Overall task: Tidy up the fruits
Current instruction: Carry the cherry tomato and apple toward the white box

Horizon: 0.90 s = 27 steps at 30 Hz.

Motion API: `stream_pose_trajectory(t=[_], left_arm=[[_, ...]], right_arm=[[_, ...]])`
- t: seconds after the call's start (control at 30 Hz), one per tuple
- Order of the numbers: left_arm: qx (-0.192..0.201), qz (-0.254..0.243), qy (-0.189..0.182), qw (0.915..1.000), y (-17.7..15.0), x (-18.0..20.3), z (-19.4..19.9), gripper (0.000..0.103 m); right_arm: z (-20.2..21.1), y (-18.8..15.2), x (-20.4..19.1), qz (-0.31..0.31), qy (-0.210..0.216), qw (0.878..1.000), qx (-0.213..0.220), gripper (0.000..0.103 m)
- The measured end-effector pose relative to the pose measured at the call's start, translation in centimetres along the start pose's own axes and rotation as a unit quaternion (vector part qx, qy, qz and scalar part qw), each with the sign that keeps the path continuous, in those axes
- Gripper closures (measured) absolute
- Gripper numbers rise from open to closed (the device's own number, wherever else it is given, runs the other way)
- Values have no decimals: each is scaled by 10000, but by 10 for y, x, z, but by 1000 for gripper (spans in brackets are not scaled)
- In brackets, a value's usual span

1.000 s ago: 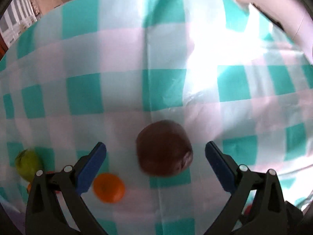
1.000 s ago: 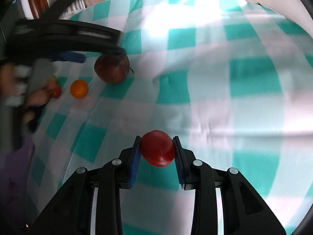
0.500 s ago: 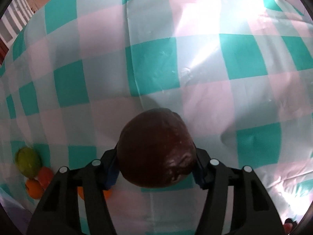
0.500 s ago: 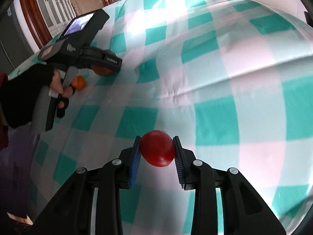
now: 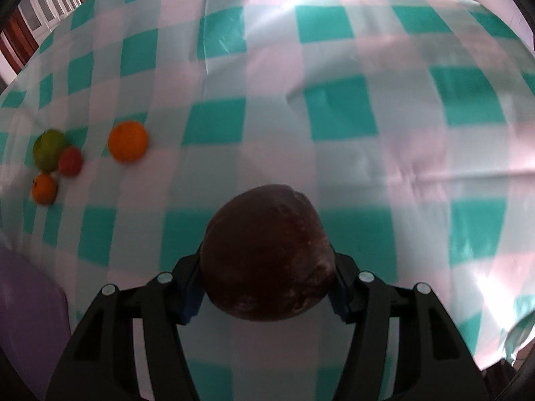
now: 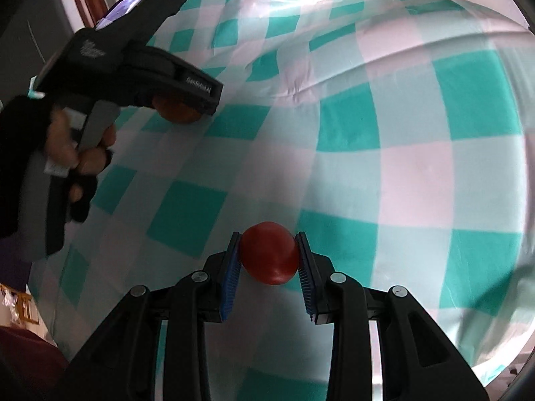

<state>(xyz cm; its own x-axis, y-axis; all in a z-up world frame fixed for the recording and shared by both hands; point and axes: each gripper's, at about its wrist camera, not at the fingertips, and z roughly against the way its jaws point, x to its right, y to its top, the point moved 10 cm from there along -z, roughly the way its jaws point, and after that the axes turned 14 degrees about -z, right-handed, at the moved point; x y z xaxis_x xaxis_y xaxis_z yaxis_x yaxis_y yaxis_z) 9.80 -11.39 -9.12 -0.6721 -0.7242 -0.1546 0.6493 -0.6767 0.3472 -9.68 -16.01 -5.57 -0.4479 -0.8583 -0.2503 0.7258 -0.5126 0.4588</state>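
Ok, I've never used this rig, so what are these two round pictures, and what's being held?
Each picture comes from a fisheye camera on a hand-held two-finger gripper, looking along its fingers. No robot arm: a person holds both. In the left wrist view, the left gripper is shut on a big dark brown fruit. Beyond it on the checked tablecloth lie a green fruit, a small red fruit and two oranges. In the right wrist view, the right gripper is shut on a red fruit; the person's gloved hand holds the other gripper at left.
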Motion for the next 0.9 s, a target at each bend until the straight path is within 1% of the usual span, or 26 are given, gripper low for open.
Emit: stream_pose_trajectory(t=[0.03,0.07,0.17,0.2,0.23,0.27,0.33,0.37,0.53,0.67,0.77,0.9], left_arm=[[-10,15,6,10000,-8,4,4,43],[-9,19,12,10000,-7,13,7,43],[-48,45,35,10000,-21,20,16,43],[-62,25,45,10000,-29,23,20,43],[-87,11,40,10000,-46,23,29,43],[-110,-6,32,9999,-51,24,30,43],[-160,-41,28,9999,-53,32,39,43],[-189,-33,20,9998,-53,27,43,43],[-327,4,-46,9995,-65,30,66,43],[-304,102,-79,9995,-72,23,81,43],[-195,225,-86,9995,-73,14,97,43],[18,512,-98,9986,-74,-10,122,43]], right_arm=[[2,-2,2,-20,30,10000,1,70],[3,-3,4,-25,48,10000,2,70],[10,-7,6,-25,119,9999,22,70],[11,-8,5,-13,142,9999,34,70],[13,-8,5,8,162,9999,49,70],[14,-8,4,20,182,9998,59,70],[18,-9,3,22,222,9997,65,70],[20,-10,2,33,234,9997,59,70],[25,-1,-10,215,310,9993,56,70],[32,7,-23,375,360,9986,41,70],[39,16,-38,610,386,9974,69,70],[49,28,-63,1028,402,9938,143,70]])
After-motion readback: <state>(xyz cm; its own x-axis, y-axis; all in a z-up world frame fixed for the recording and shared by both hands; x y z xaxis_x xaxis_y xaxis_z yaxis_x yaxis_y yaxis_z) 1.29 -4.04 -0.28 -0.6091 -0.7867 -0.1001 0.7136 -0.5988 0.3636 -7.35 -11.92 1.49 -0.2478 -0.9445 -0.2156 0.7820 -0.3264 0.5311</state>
